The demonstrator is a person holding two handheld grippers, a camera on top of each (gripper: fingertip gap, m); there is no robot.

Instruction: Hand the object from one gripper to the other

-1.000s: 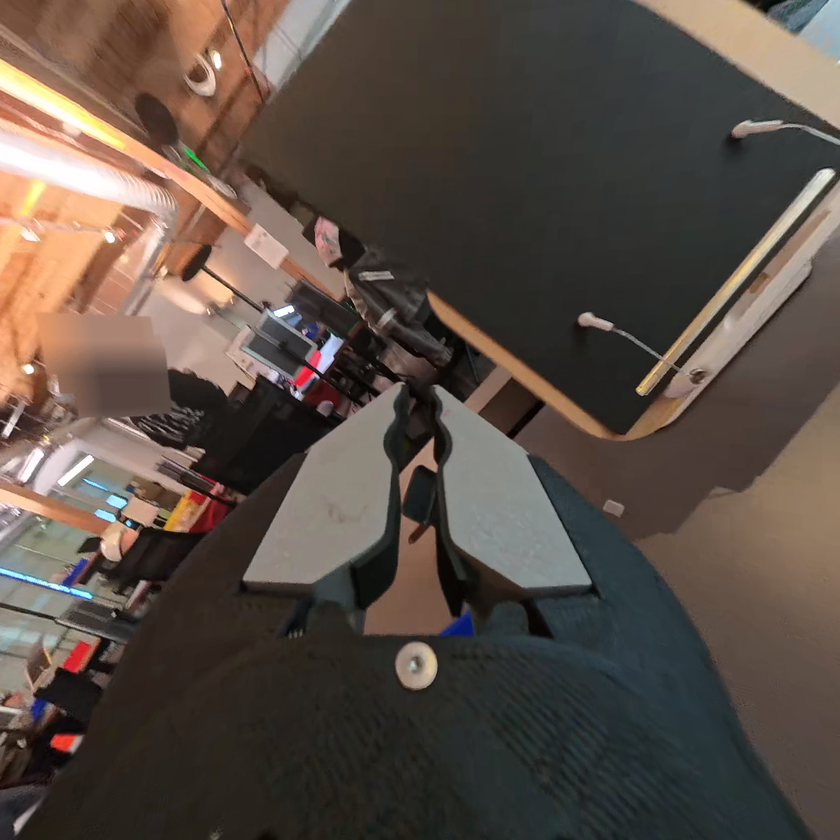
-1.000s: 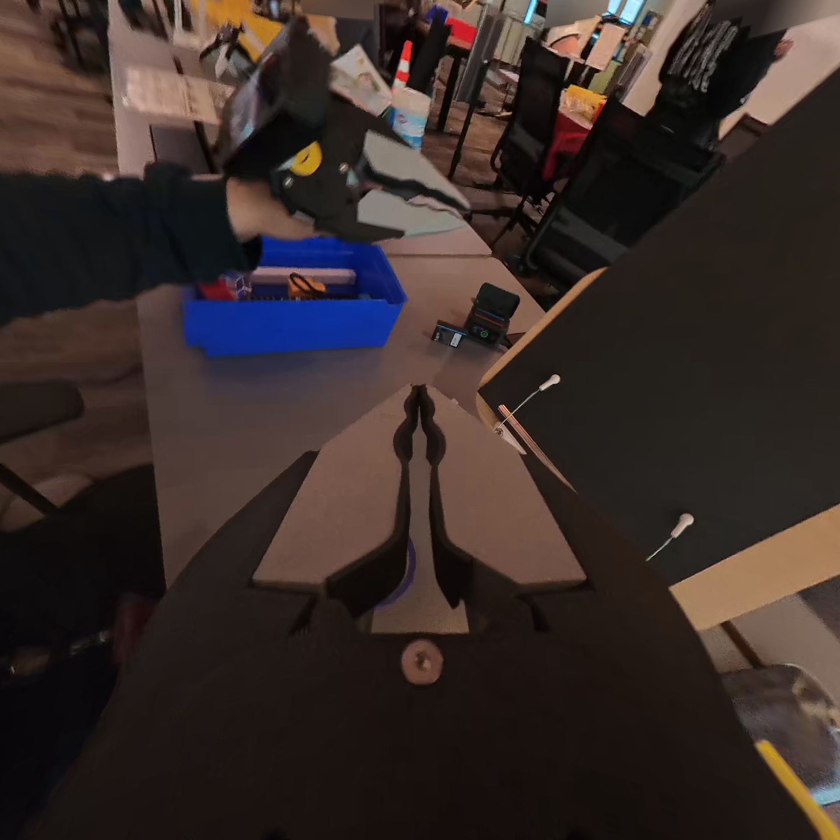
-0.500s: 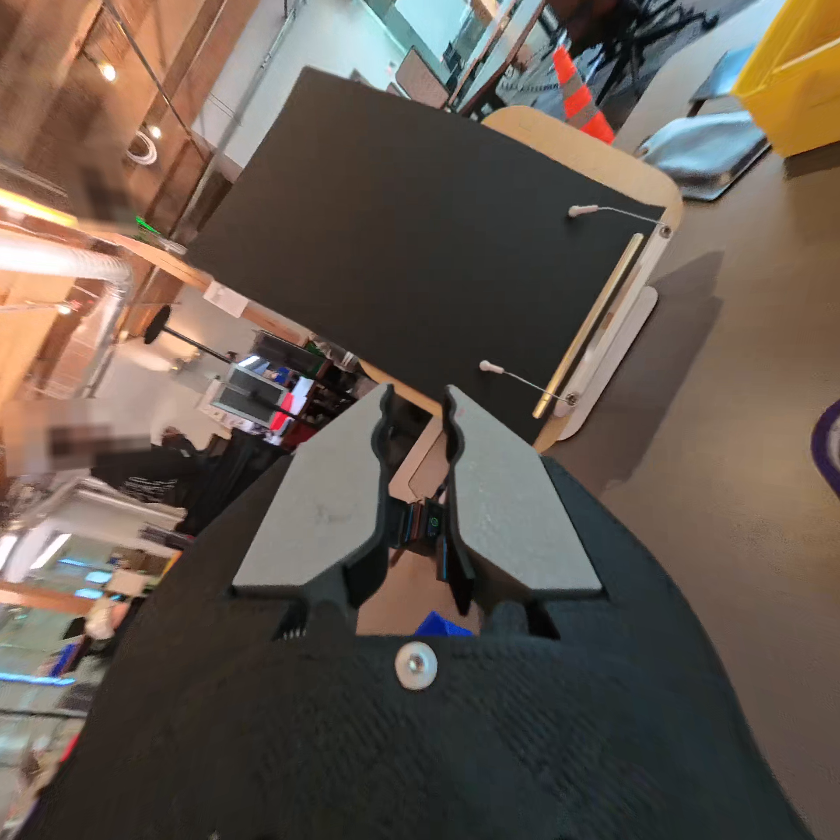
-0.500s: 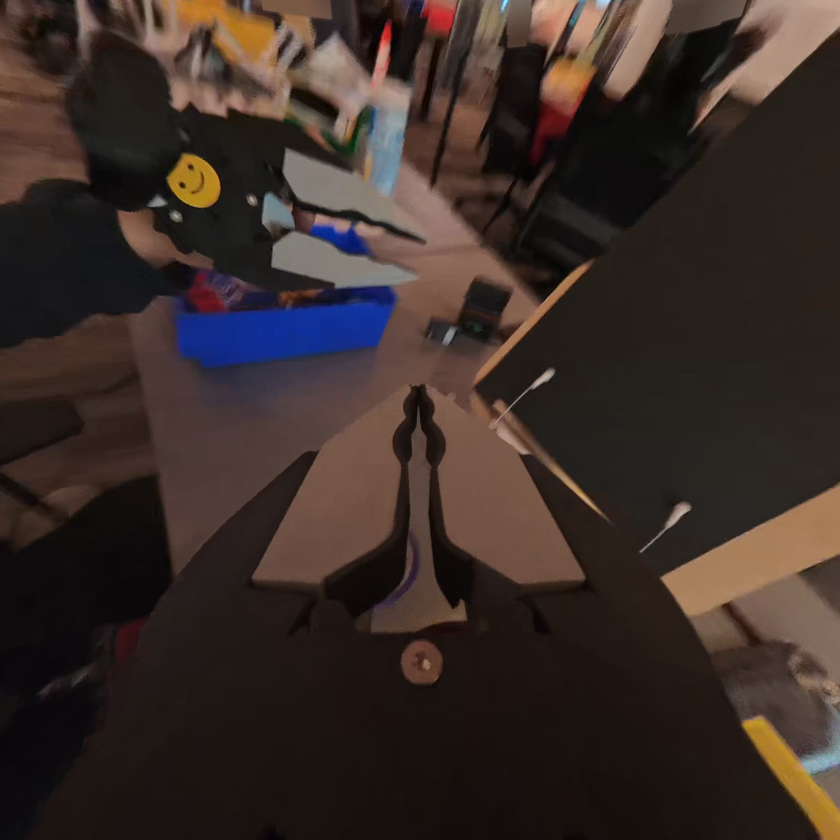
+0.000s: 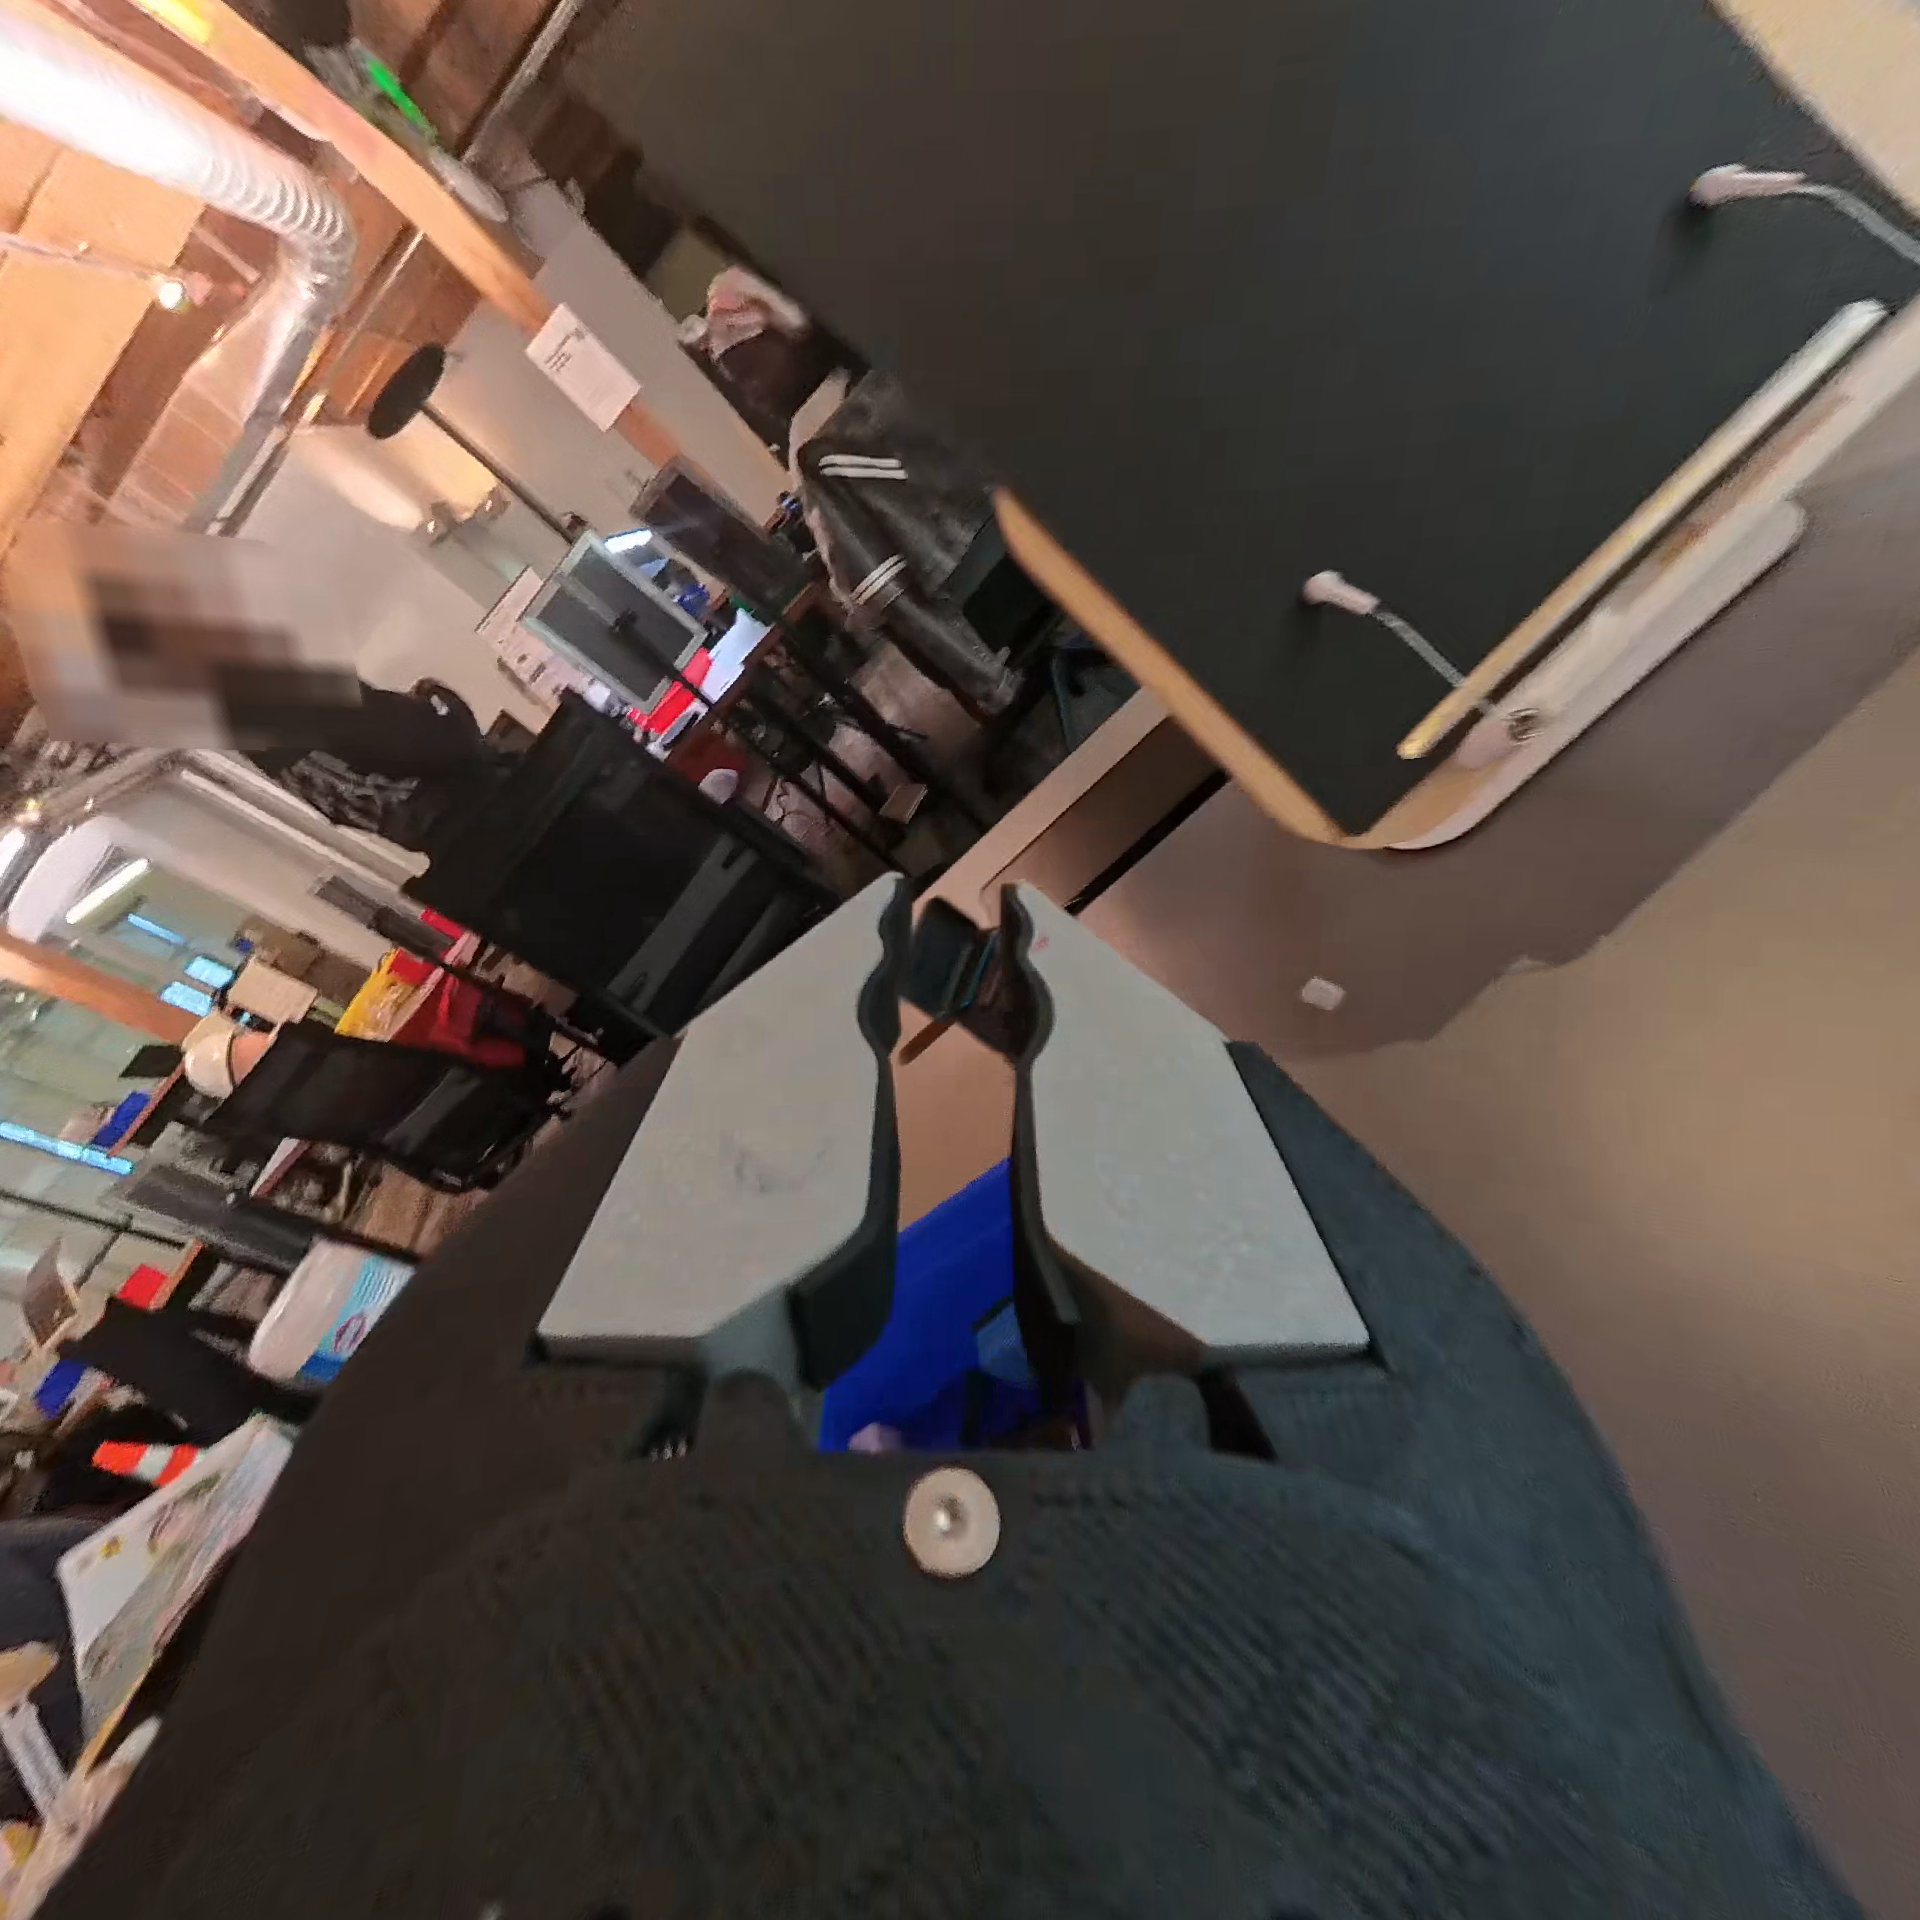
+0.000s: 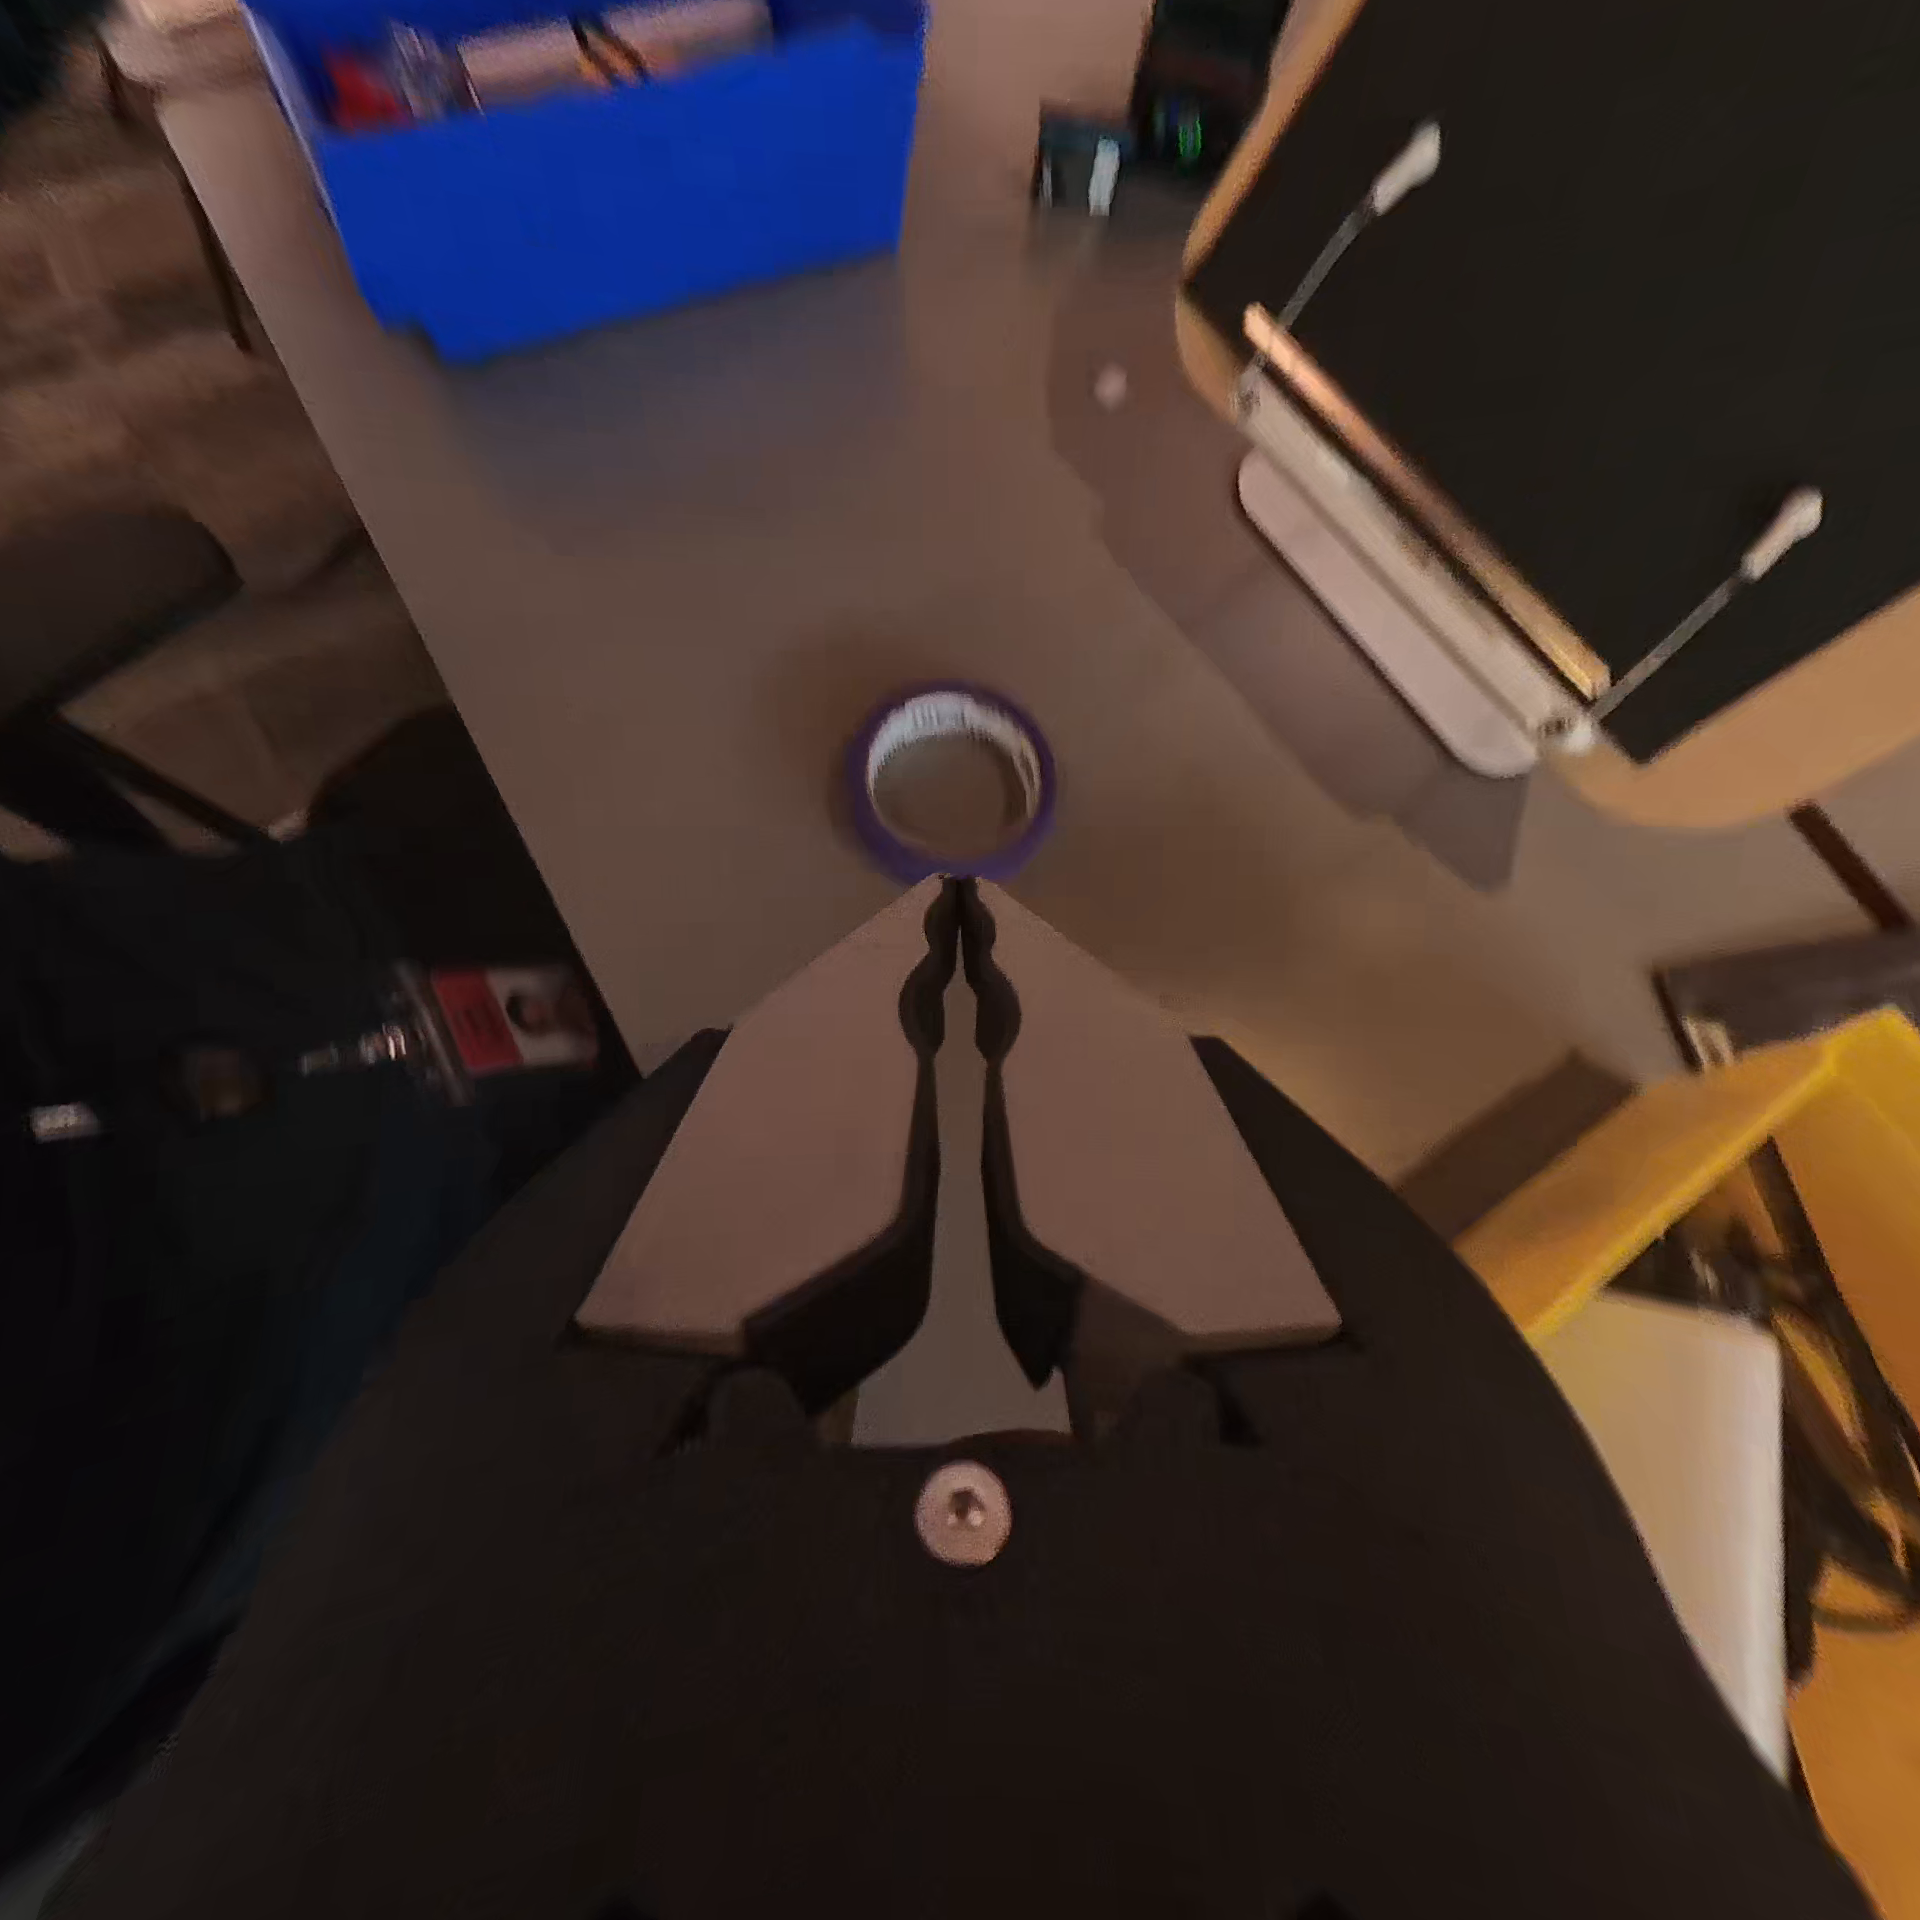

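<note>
A purple tape roll [image 6: 862, 800] with a white core lies flat on the grey table [image 6: 675, 571]. My right gripper [image 6: 956, 883] is shut and empty. It points down at the table with its tips just short of the roll's near edge. My left gripper [image 5: 953, 920] is open by a narrow gap and holds nothing. It is held tilted in the air, pointing toward the table's far end. The roll is not in the left wrist view. Neither gripper shows in the other's view.
A blue bin [image 6: 623, 208] with small items stands at the table's far end; it also shows in the left wrist view [image 5: 935, 1278]. A black board on a stand [image 6: 1610, 260] fills the right side. A yellow bin [image 6: 1714, 1143] is at the near right. A small black device [image 6: 1164, 135] lies beside the board. The left gripper's tips are roughly 35 cm from the right gripper's.
The right gripper has tipped down toward the table, bringing the tape roll into view ahead of its tips. The left gripper has opened slightly, swung, and left the right wrist view.
</note>
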